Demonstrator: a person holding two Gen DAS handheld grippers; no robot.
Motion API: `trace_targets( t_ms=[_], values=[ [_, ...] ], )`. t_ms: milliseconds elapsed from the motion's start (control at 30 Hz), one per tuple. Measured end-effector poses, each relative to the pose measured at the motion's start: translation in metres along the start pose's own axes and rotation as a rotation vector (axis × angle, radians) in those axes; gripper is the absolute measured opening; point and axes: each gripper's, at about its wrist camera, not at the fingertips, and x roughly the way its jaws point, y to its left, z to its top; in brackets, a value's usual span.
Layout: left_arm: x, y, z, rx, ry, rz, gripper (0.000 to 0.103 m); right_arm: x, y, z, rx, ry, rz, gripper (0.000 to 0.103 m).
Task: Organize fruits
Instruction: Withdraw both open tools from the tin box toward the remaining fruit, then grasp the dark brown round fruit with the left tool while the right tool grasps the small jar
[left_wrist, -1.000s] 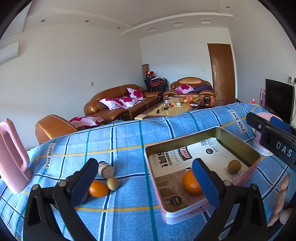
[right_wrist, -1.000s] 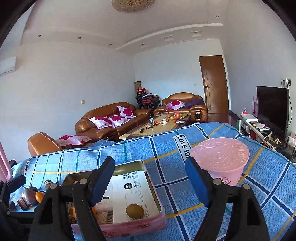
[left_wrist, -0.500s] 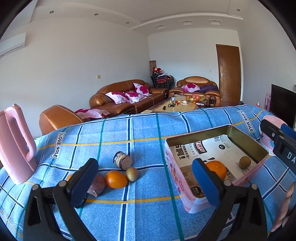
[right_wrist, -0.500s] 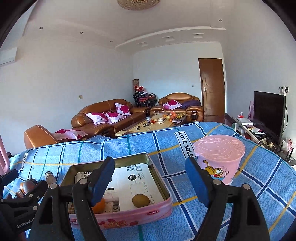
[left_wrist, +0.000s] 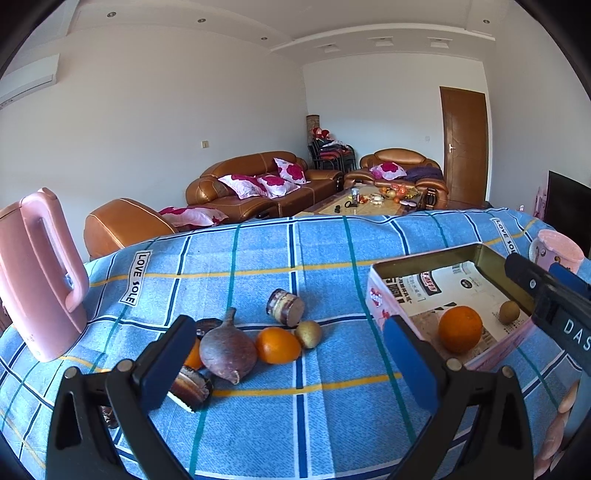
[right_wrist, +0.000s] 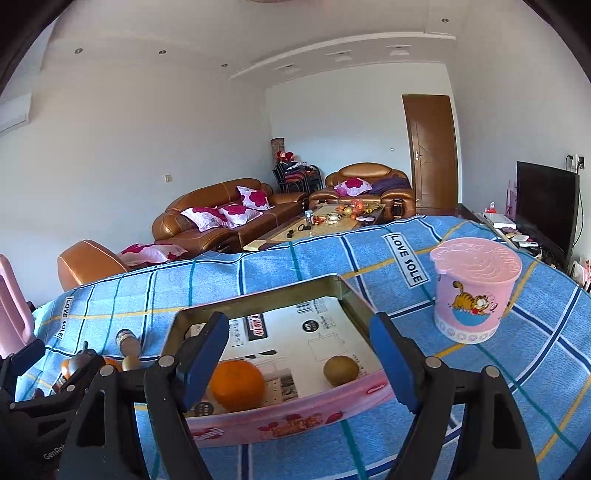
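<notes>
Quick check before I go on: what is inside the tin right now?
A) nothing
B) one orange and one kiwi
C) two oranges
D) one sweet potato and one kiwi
B: the right wrist view shows the tin holding one orange and one kiwi on its paper lining, nothing else.

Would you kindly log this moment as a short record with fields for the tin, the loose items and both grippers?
tin: pink tin lined with printed paper, holding an orange and a kiwi
loose on cloth: orange, kiwi, sweet potato, small jar on its side
left gripper: open, empty, facing the loose pile
right gripper: open, empty, over the tin
also present: pink cup, pink jug
</notes>
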Motion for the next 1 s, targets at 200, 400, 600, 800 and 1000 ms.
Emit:
trace_targets(
  t_ms=[200,400,600,800,1000],
  values=[
    [0.003,0.027,-0.003,-0.015,0.028,0.031,0.103,-0.001,0.035,-0.007,-0.029,0.019,0.053,0.080],
    [0.007,0.058,-0.007,-0.009,0.061,0.061,0.103,-0.003,0.069,-0.013,-0.073,0.035,0.104,0.080],
    [0.011,0.098,-0.017,-0.054,0.141,0.084,0.103,-0.002,0.095,-0.020,-0.082,0.068,0.159,0.080],
    [0.007,0.134,-0.029,-0.120,0.196,0.137,0.103,-0.002,0.120,-0.025,-0.096,0.093,0.189,0.080],
    [0.019,0.170,-0.043,-0.245,0.301,0.130,0.091,0.000,0.136,-0.030,-0.094,0.128,0.215,0.080]
  ],
)
